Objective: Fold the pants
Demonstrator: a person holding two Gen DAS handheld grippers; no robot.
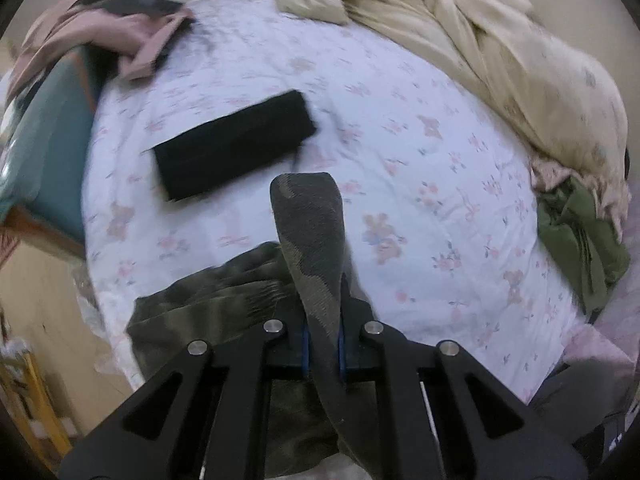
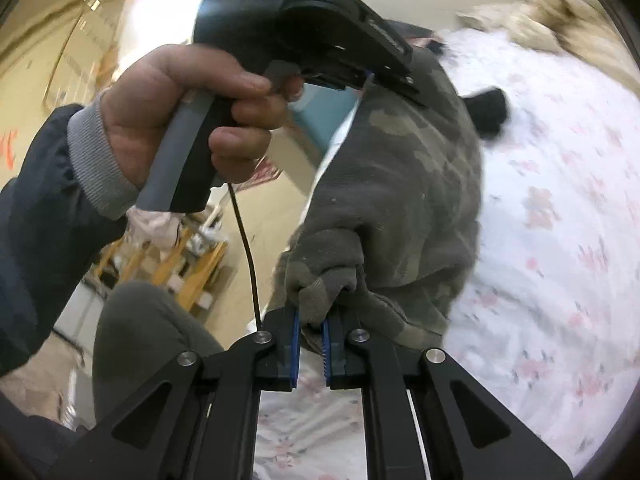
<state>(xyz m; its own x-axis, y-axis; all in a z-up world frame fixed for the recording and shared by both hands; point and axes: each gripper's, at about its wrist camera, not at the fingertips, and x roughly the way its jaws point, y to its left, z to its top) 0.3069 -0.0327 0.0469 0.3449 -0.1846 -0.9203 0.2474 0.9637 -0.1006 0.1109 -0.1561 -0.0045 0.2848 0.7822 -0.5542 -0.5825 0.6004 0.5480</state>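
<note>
The camouflage pants [image 1: 224,292] hang over the near edge of the bed. My left gripper [image 1: 322,344] is shut on a strip of the pants [image 1: 308,216] that stands up between its blue pads. My right gripper [image 2: 311,344] is shut on a bunched edge of the same pants [image 2: 404,184], which stretch from it up to the left gripper [image 2: 370,78]. A hand [image 2: 180,120] holds the left gripper's handle in the right wrist view.
A folded black garment [image 1: 236,144] lies mid-bed on the floral sheet [image 1: 420,160]. A beige duvet [image 1: 500,52] is heaped at the far right, an olive garment [image 1: 580,240] at the right, pink and dark clothes [image 1: 108,28] at the far left. A wooden rack [image 2: 196,268] stands on the floor.
</note>
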